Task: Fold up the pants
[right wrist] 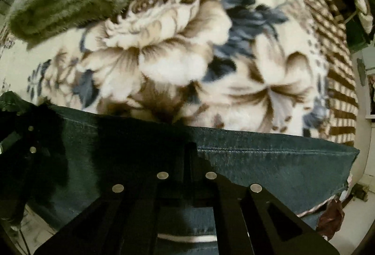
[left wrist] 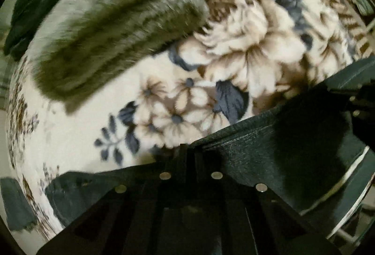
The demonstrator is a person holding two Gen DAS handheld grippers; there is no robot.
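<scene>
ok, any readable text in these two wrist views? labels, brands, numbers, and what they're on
None readable in either view.
Dark denim pants: stitched hem only, no tag or brand patch showing.
Floral blanket: flower print, no lettering.
Grey fleece roll: plain, blurred.
Left gripper and right gripper: black fingers with bare metal discs, no markings.
Background clutter at the frame edges is too small and blurred to tell.

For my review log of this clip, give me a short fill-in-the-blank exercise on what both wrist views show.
1. Both grippers are shut on the hem of dark blue ____ pants.
2. The blanket beneath is printed with large ____.
3. The folded grey fleece lies ____ the pants, apart from them.
4. The left gripper and right gripper hold the ____ edge.

Missing words: denim; flowers; beyond; same
</scene>
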